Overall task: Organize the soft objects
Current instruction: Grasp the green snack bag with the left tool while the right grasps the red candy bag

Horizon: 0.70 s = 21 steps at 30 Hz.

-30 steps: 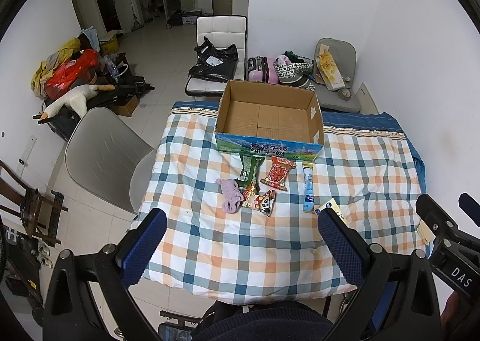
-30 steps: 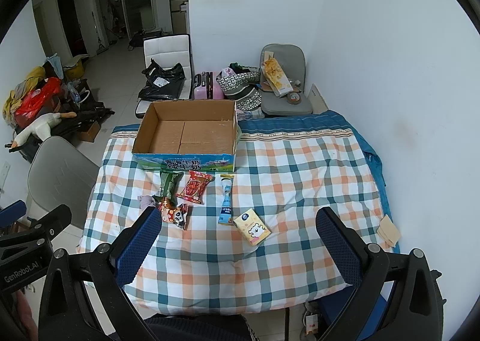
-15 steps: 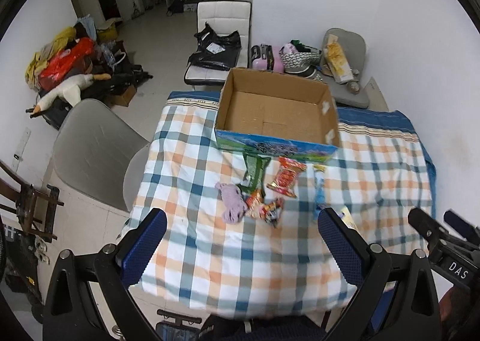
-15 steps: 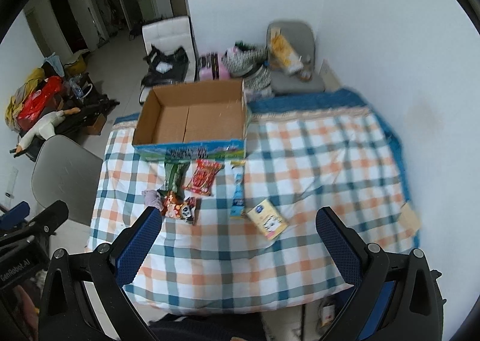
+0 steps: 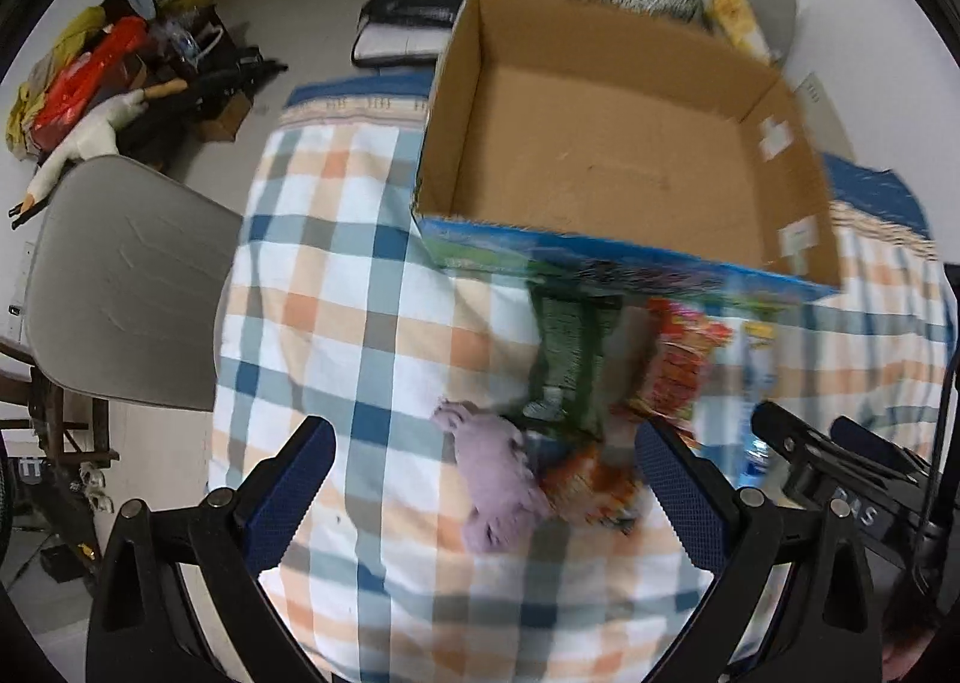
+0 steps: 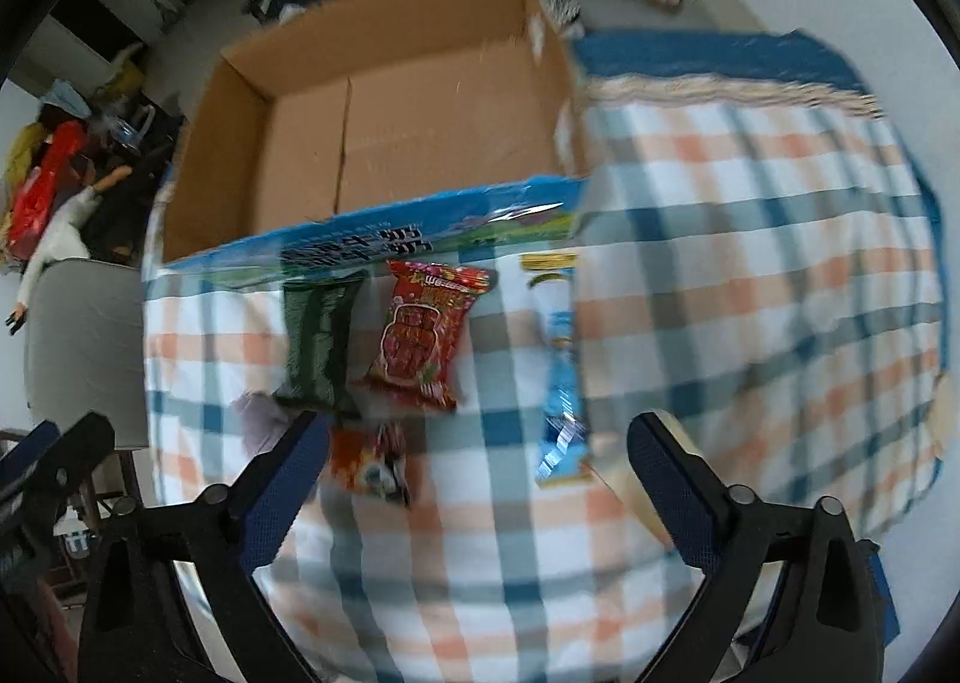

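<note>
An empty cardboard box [image 5: 618, 155] [image 6: 396, 143] stands on the checked tablecloth [image 5: 372, 323] [image 6: 750, 263]. In front of it lie a green packet [image 5: 567, 365] [image 6: 318, 341], a red packet [image 5: 684, 365] [image 6: 423, 335], a blue packet [image 6: 558, 377], an orange packet [image 5: 591, 482] [image 6: 369, 461] and a purple soft toy [image 5: 495, 479] [image 6: 258, 419]. My left gripper [image 5: 486, 473] is open, low over the purple toy. My right gripper [image 6: 480, 467] is open between the orange and blue packets. A pale yellow pack [image 6: 642, 479] lies behind the right finger.
A grey chair [image 5: 120, 275] stands at the table's left side. Clutter and a stuffed goose [image 5: 90, 137] lie on the floor at the left. Chairs with bags [image 5: 432, 5] stand behind the box. The other gripper [image 5: 840, 467] shows at the left view's right edge.
Both grippers have moved forward and down toward the table. The box and packets now fill much more of both views. Nothing has been taken hold of.
</note>
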Available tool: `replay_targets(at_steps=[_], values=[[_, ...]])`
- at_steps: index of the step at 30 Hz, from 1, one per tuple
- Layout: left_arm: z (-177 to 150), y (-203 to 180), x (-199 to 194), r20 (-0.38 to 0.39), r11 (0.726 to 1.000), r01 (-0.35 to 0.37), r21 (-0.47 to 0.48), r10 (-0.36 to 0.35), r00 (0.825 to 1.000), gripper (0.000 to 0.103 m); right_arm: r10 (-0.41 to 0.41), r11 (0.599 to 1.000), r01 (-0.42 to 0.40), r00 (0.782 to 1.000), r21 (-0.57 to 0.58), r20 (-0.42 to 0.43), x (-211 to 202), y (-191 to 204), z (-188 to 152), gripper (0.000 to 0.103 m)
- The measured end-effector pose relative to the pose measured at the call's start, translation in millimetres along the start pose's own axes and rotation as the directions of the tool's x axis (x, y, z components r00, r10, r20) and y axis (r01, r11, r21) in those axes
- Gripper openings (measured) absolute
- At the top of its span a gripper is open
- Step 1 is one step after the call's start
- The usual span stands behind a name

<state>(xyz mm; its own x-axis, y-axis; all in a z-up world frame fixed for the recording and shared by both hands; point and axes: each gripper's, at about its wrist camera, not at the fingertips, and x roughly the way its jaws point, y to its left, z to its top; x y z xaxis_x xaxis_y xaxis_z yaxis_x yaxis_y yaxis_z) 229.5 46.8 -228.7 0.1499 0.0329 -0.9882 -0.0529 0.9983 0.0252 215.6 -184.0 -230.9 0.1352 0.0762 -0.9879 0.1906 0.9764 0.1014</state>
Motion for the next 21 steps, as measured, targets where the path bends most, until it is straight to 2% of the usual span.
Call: replay_targets(at_steps=[1,4,7,10,14,16,21], values=[[1,3,11,-0.018,1.000,-0.003,-0.007,0.003,1.000,0.098,0.007,1.000,-0.007,1.000,0.006,-0.027,22,6,7,0.095],[8,10,42,-0.076,0.999,0.012,-0.034,-0.015,0.997,0.097,0.009,0.999,-0.006,0.996,0.033,-0.091,73,18,20,0.089],[10,14,58,-0.100,0.999,0.020,-0.046,-0.025,0.995,0.097,0.028,0.996,-0.016,0.988,0.083,-0.149,115,24,23,0.079],[11,17,71,-0.119,0.999,0.025,-0.046,-0.030,0.992,0.097,0.048,0.994,-0.028,0.981,0.109,-0.189,150,32,24,0.075],[15,10,84,-0.150,0.999,0.042,-0.023,-0.045,0.988,0.097,0.020,0.995,0.002,0.978,0.103,-0.209,179,41,21,0.065],[17,2,90,-0.165,0.998,0.066,-0.003,-0.066,0.984,0.097,0.011,0.996,0.006,0.980,0.086,-0.197,181,43,18,0.053],[25,-29,114,-0.210,0.991,0.114,0.066,-0.098,0.973,0.097,0.022,0.998,-0.005,0.967,0.068,-0.253,183,26,7,0.051]])
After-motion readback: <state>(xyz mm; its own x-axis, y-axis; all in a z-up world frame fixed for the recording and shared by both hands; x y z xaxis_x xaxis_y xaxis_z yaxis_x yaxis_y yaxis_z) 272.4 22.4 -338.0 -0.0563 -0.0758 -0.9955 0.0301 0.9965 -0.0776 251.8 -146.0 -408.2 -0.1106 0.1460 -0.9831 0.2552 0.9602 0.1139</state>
